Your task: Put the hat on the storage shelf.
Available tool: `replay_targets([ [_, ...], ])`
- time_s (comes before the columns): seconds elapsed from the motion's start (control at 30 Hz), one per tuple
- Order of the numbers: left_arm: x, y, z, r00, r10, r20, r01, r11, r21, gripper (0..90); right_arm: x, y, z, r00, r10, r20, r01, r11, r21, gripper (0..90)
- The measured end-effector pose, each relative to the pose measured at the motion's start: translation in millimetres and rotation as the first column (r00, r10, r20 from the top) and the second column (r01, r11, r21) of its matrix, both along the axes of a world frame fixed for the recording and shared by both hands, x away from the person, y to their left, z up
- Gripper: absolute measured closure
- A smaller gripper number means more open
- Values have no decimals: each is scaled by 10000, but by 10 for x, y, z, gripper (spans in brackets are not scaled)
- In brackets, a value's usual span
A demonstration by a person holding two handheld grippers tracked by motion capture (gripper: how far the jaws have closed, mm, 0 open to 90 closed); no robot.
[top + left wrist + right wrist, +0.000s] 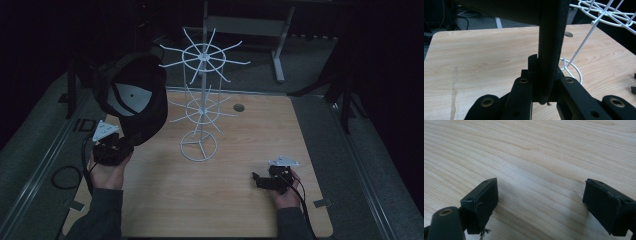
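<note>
A black cap (132, 97) with a pale lining stands raised over the table's left side, its underside facing the high view. My left gripper (117, 145) is beneath it, shut on the cap's brim. In the left gripper view the dark brim (550, 37) runs upright between the two jaws of the left gripper (546, 72). A white wire rack (202, 100) with two tiers of spokes stands mid-table, just right of the cap, and its post and ring base (574, 67) show past the brim. My right gripper (257, 180) lies low at the front right, and its jaws (540, 200) stand open over bare wood.
The wooden table (240, 145) has a round cable hole (238, 107) behind the rack. A cable loop (65, 177) lies on the floor at the left. A grey table frame (277, 50) stands behind in the dark.
</note>
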State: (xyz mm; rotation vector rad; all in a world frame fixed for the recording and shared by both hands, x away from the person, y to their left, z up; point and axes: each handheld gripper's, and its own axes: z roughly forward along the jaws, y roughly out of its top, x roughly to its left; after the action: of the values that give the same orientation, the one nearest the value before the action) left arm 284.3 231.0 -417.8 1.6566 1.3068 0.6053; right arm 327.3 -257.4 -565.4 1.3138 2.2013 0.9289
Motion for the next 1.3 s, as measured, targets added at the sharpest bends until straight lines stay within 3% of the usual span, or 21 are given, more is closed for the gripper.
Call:
replay_targets([
  [1.3, 27, -15, 107, 9998, 74, 189, -77, 9998, 164, 860, 0, 0, 0, 10000, 2, -4, -2, 10000, -3, 127],
])
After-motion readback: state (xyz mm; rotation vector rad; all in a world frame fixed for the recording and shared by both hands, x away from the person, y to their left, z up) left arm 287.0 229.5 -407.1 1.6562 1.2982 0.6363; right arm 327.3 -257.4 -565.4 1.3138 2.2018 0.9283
